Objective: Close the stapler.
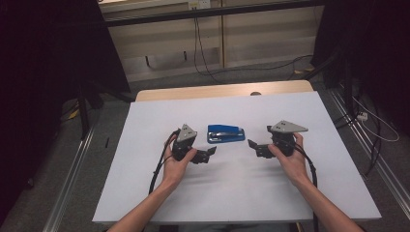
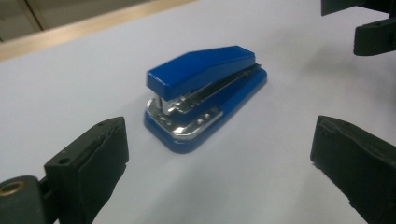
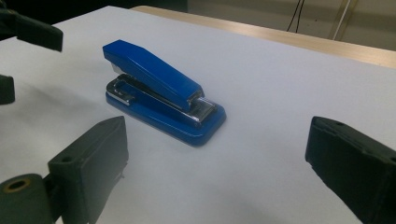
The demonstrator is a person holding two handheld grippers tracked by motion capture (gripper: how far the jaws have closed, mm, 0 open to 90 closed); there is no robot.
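A blue stapler (image 1: 226,133) with a metal magazine lies flat on the white table top (image 1: 232,188), midway between my hands. My left gripper (image 1: 209,152) is just left of it and slightly nearer to me, jaws wide apart and empty. My right gripper (image 1: 253,147) faces it from the other side, also open and empty. In the left gripper view the stapler (image 2: 205,95) sits ahead of the open jaws, and my left gripper (image 2: 219,156) holds nothing. In the right gripper view the stapler (image 3: 161,91) lies ahead and left of my right gripper (image 3: 217,161).
A wooden strip (image 1: 222,90) runs along the table's far edge. Beyond it are cables (image 1: 203,53) on the floor, and black stands at both sides. Metal rails (image 1: 72,174) flank the table.
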